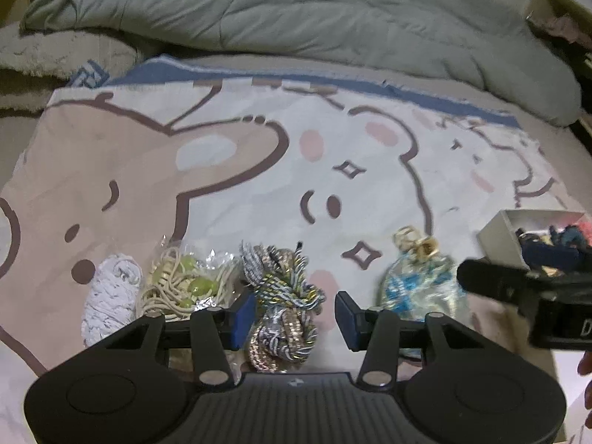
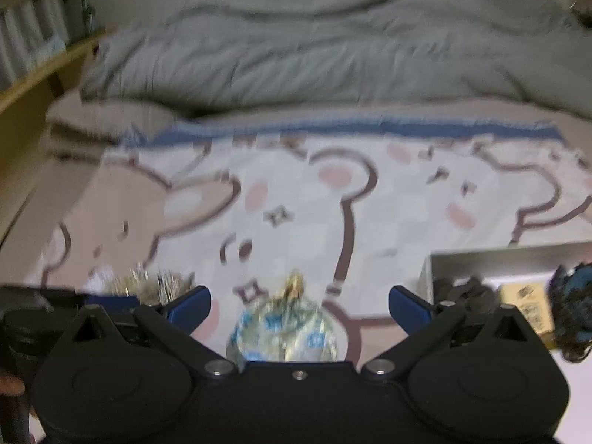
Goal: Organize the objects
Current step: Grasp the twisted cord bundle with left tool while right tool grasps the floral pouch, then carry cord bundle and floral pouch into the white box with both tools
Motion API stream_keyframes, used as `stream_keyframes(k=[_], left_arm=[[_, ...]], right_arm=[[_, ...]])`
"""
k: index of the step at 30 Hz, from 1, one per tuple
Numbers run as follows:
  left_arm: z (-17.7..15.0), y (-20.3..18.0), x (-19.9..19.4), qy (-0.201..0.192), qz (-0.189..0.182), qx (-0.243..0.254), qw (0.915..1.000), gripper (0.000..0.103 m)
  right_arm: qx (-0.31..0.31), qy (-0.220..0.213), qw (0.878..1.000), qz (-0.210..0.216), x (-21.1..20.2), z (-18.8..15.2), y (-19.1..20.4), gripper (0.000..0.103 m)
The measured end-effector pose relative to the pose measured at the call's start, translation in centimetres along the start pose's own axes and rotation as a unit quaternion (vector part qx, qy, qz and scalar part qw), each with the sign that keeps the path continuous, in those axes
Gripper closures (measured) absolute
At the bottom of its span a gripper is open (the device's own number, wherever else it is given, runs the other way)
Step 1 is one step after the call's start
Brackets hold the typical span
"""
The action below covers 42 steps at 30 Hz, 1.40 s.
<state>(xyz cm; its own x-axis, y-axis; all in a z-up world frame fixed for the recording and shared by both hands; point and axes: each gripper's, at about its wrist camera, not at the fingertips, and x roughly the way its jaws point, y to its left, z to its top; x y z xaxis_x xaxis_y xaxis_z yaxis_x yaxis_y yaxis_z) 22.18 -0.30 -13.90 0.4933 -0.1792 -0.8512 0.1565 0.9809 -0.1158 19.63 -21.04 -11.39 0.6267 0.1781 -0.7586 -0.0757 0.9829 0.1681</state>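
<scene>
Bundle of braided cords [image 1: 283,303], grey, gold and tan, lying on the cartoon-bear blanket [image 1: 236,170] spread over the bed, right between the blue pads of the left gripper [image 1: 295,318]. Jaws narrowed around the bundle: left pad at its edge, right pad with a sliver of blanket showing before the cords; firm grip or not, cannot tell. Just left of the bundle, a clear packet of beige string with green beads [image 1: 187,283], and beyond that a white crocheted roll [image 1: 109,290], all in one row along the near edge of the blanket. To the right of the bundle, a small brocade pouch [image 1: 418,283], blue and gold, tied at the neck with a gold knot. In the right wrist view, same pouch [image 2: 285,329] low in the centre, below and between the pads of the right gripper [image 2: 299,305]; jaws spread wide, nothing touching either pad. Further right, an open white box [image 2: 444,259] with dark and blue items and a tan block inside, resting on the blanket. Right gripper [image 1: 518,288] also seen as a black blurred shape in front of the box [image 1: 497,231] in the left wrist view. Behind everything, a rumpled grey-green quilt [image 1: 296,18] across the far side of the bed.
</scene>
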Motion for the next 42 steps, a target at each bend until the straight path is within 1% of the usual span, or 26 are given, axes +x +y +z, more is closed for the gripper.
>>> stream_keyframes(k=[2,5,8,11,13,20,27,31,35,36,37,39,42], left_arm=[[-0.1,0.2,0.9,0.011,0.007,-0.002,0.9999,0.054],[-0.1,0.6,1.8,0.018,0.002,-0.013,0.9998,0.054],[-0.1,0.4,2.3,0.023,-0.001,-0.007,0.9997,0.054],[-0.1,0.2,2.9,0.031,0.003,-0.001,0.9995,0.056],[-0.2,0.3,3.3,0.035,0.007,0.006,0.9994,0.059],[-0.5,0.8,3.1,0.04,0.0,0.018,0.9991,0.062],[-1.4,0.3,2.6,0.051,0.001,0.083,0.9953,0.062],[-2.0,0.2,2.3,0.057,-0.005,0.107,0.9926,0.062],[-2.2,0.2,2.2,0.051,-0.005,0.106,0.9931,0.061],[-2.2,0.2,2.3,0.051,-0.004,0.106,0.9931,0.061],[-2.2,0.1,2.4,0.051,-0.002,0.107,0.993,0.061],[-2.0,-0.1,2.3,0.053,0.0,0.105,0.993,0.062],[-1.8,-0.2,1.8,0.048,0.002,0.102,0.9937,0.062]], right_arm=[[0.012,0.029,1.0,0.003,1.4,-0.2,-0.2,0.0],[0.022,0.054,0.998,0.009,3.1,-0.8,-0.6,0.0],[0.014,0.069,0.998,0.005,4.6,-1.1,-0.3,0.0],[0.011,0.081,0.997,0.013,5.6,-1.3,0.0,0.0],[0.018,0.09,0.996,0.011,6.2,-1.2,-0.1,0.0],[0.017,0.103,0.994,0.006,7.5,-1.4,0.1,0.0],[0.01,0.108,0.994,-0.003,7.9,-1.4,0.4,0.0],[-0.003,0.11,0.994,-0.003,8.2,-1.6,1.3,0.0],[-0.04,0.12,0.992,-0.013,8.5,-1.9,2.3,0.0],[-0.043,0.122,0.992,-0.013,8.5,-1.9,2.4,0.002],[-0.04,0.123,0.991,-0.011,8.4,-1.7,2.2,0.009],[-0.039,0.119,0.992,-0.008,8.1,-1.4,2.0,0.017],[-0.036,0.118,0.992,0.003,7.5,-1.2,1.5,0.018]])
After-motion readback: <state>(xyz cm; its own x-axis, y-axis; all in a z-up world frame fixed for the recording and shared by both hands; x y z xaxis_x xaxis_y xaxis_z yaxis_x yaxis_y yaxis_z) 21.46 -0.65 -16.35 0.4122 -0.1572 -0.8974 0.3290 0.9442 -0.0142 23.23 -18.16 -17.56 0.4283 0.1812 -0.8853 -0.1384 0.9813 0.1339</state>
